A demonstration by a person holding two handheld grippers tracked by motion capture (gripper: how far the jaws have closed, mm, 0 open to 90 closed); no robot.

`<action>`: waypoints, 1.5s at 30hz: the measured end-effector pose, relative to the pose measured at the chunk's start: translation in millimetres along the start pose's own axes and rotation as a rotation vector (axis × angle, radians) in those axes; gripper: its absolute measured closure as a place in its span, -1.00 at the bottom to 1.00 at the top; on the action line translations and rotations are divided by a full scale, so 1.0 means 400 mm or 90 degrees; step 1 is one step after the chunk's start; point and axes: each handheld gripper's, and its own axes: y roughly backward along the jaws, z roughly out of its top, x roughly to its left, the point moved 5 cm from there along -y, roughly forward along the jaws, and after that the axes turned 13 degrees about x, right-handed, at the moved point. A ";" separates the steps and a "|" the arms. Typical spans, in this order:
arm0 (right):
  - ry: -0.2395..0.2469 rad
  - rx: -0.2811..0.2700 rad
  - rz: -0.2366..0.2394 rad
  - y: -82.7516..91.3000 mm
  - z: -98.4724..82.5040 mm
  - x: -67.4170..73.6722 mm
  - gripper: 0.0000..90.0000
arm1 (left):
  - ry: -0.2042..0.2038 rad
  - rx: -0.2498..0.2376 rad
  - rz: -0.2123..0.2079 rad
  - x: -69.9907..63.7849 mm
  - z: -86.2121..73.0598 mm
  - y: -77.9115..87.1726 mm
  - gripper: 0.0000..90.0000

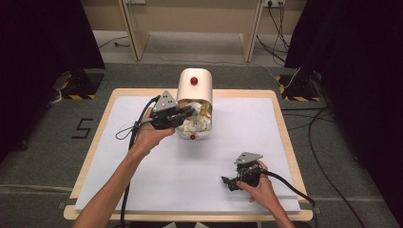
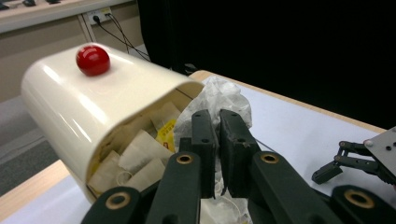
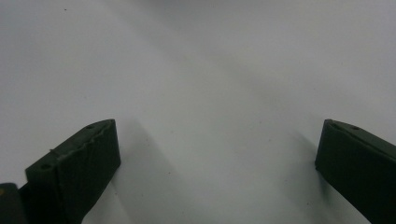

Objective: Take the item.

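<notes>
A cream box (image 1: 195, 88) with a red knob (image 2: 93, 59) on its rounded cover stands at the back middle of the white sheet. Its front is open, and several pale tea bags (image 2: 140, 154) are packed inside. My left gripper (image 1: 190, 112) is at that opening, raised off the sheet. Its jaws are together, and a crumpled white tea bag (image 2: 219, 95) is pinched at their tips (image 2: 218, 114). My right gripper (image 1: 229, 183) rests low near the front right of the sheet. Its jaws stand wide apart over bare white surface (image 3: 215, 154), with nothing between them. That gripper (image 2: 355, 158) also appears in the left gripper view.
The white sheet (image 1: 266, 142) covers a wooden table (image 1: 285, 128). A small red knob (image 1: 192, 137) marks the box's lower front. Cables (image 1: 328, 156) run over the grey floor on the right, with dark curtains on both sides and wooden legs (image 1: 135, 28) beyond.
</notes>
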 end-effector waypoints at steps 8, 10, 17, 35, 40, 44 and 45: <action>0.002 -0.002 -0.001 -0.001 0.000 -0.001 -0.99 | 0.007 -0.023 0.003 0.013 0.017 0.043 0.87; 0.002 -0.002 -0.001 -0.001 0.000 -0.001 -0.99 | 0.010 -0.031 0.006 0.020 0.021 0.058 0.87; 0.002 -0.002 -0.001 -0.001 0.001 -0.001 -0.99 | 0.019 -0.042 0.021 0.047 0.019 0.099 0.87; 0.000 -0.002 -0.001 -0.001 0.000 0.000 -0.99 | 0.059 -0.062 0.057 0.128 -0.046 0.205 0.87; 0.000 -0.002 -0.001 -0.001 0.000 0.000 -0.99 | 0.074 -0.060 0.070 0.151 -0.093 0.228 0.87; 0.000 -0.002 -0.001 -0.001 0.000 0.000 -0.99 | 0.089 -0.059 0.076 0.166 -0.125 0.239 0.87; 0.000 -0.002 -0.001 -0.001 0.000 0.000 -0.99 | 0.089 -0.059 0.076 0.166 -0.125 0.239 0.87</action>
